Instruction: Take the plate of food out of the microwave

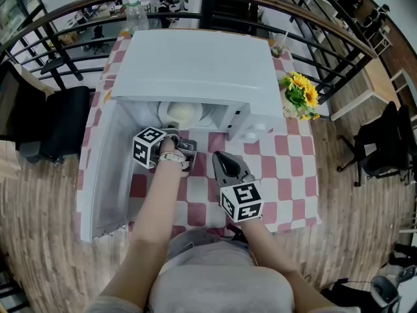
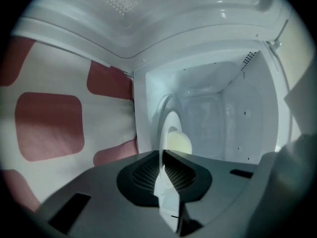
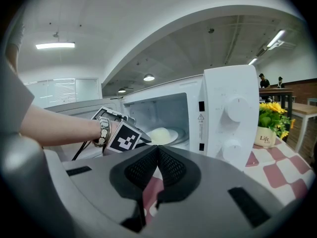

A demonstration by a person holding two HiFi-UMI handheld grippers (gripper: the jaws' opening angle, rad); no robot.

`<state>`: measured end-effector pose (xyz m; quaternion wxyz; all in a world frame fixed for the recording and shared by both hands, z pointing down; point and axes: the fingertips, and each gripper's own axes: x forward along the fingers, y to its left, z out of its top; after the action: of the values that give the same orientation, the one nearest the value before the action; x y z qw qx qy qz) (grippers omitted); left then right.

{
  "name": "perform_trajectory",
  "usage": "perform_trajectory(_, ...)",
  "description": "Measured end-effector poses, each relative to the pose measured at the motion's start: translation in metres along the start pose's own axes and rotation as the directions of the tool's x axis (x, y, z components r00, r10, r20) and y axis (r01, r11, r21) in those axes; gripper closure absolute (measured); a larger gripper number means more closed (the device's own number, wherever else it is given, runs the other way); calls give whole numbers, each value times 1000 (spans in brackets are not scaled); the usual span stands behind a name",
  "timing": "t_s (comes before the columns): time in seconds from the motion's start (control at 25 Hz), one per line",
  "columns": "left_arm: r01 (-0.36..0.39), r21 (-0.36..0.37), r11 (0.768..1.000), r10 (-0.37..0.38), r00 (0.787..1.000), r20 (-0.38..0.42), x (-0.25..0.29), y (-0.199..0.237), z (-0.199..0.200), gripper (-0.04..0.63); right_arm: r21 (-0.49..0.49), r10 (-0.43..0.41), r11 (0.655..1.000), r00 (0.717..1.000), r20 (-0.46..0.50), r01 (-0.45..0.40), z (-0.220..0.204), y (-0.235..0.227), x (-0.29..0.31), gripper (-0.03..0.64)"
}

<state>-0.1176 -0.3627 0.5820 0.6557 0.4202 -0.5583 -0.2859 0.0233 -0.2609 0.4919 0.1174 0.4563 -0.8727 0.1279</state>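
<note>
A white microwave (image 1: 195,64) stands on a red-and-white checked table (image 1: 287,155) with its door (image 1: 104,175) swung open to the left. Inside lies a white plate (image 1: 171,111) with a pale round bun (image 1: 183,113) on it. My left gripper (image 1: 176,130) reaches into the opening and is shut on the plate's near rim (image 2: 167,123); the bun (image 2: 178,144) shows just past the pads. My right gripper (image 1: 219,156) hovers over the table in front of the microwave, shut with nothing in it. From the right gripper view (image 3: 157,150) the plate (image 3: 173,136) sits in the cavity.
A pot of sunflowers (image 1: 301,91) stands at the microwave's right. A plastic bottle (image 1: 135,15) and a cup with a straw (image 1: 280,44) are behind it. A curved railing (image 1: 326,25) rings the table. A black chair (image 1: 58,126) is at the left.
</note>
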Motion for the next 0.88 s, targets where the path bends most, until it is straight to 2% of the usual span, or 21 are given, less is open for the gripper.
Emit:
perform_trajectory(0.28, 129, 6, 992, -129, 992, 16, -4, -9, -1, 578, 6, -7, 1000, 1000, -2, 7, -4, -1, -1, 594)
perform_trajectory(0.56, 180, 80, 980, -181, 983, 7, -9, -13, 0, 580, 20, -13, 1000, 1000, 5, 13, -5, -3, -6, 594)
perform_trajectory(0.88, 241, 110, 964, -243, 970, -1, -18, -17, -4, 580, 30, -22, 999, 1000, 22, 21, -3, -3, -15, 594)
